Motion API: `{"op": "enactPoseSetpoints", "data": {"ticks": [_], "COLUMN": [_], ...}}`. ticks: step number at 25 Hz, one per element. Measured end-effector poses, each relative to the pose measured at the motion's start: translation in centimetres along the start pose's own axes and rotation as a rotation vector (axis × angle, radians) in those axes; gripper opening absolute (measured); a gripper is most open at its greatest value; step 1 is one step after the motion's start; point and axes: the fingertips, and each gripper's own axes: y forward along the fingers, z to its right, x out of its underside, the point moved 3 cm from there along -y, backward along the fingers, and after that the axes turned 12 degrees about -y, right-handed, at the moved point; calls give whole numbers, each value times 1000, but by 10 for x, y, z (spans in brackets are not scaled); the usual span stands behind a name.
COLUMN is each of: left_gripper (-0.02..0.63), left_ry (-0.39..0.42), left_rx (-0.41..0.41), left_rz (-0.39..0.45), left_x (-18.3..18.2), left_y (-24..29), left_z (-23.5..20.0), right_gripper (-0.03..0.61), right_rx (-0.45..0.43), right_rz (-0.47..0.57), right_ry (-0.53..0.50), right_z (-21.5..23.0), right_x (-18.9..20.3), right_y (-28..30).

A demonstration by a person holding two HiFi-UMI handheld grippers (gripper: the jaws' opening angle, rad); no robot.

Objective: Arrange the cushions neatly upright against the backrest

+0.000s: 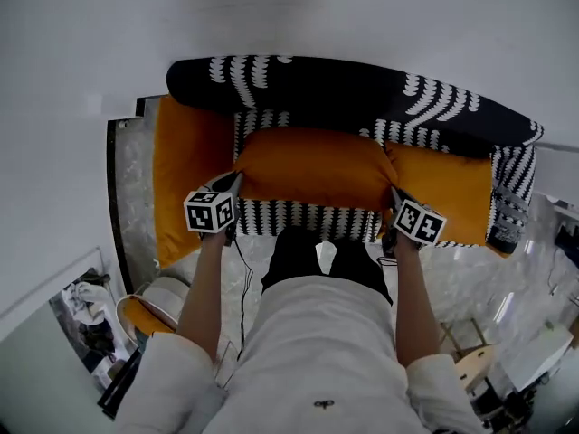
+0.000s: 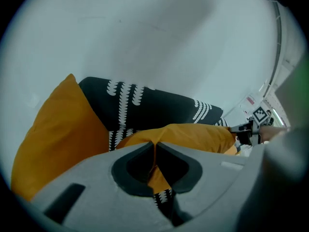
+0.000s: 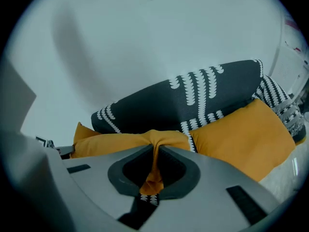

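Observation:
Three orange cushions lie on a black-and-white patterned sofa [image 1: 362, 89]. The middle cushion [image 1: 312, 168] spans the seat in front of the backrest [image 1: 298, 80]. My left gripper [image 1: 237, 184] is shut on that cushion's left corner, whose fabric [image 2: 155, 170] is pinched between the jaws. My right gripper [image 1: 394, 195] is shut on its right corner, where the fabric [image 3: 154, 175] bunches between the jaws. The left cushion [image 1: 185, 174] leans at the sofa's left end [image 2: 58, 134]. The right cushion [image 1: 448, 193] leans against the right arm and backrest [image 3: 246, 139].
The sofa's patterned seat [image 1: 298, 217] shows below the middle cushion. A pale wall [image 1: 362, 7] rises behind the sofa. A shiny marbled floor [image 1: 452, 278] surrounds it, with a round orange-and-white stool [image 1: 154, 301] at lower left and clutter [image 1: 534, 351] at lower right.

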Motion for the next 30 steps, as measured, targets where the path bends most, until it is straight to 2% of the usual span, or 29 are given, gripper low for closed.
{"op": "enactPoseSetpoints", "data": {"ticks": [4,8,15,18,25,30], "left_gripper": [26,26,26,26,42,75], "left_ry": [19,32,40,2,-26,-73], "left_rx": [28,22,-29,-12,-9,-53], "left_rz": [-52,-73,-5,52,75,170], "left_x": [-17,-31,-77,-96,-138,-169], "left_y": [18,39,80,96,119,122], "left_z": [-4,-11,-24,-30,-33,-39], "right_gripper": [29,29,29,29,44,61], "right_rx": [34,66,81,97,119,115], "right_rz": [-20,-33,41,69,122,173], "right_ry": [41,31,-1,-19,18,75], "right_z": [4,8,8,9,22,23], "right_x": [-6,-22,-76,-101,-146,-164], "right_y": [18,38,74,89,118,123]}}
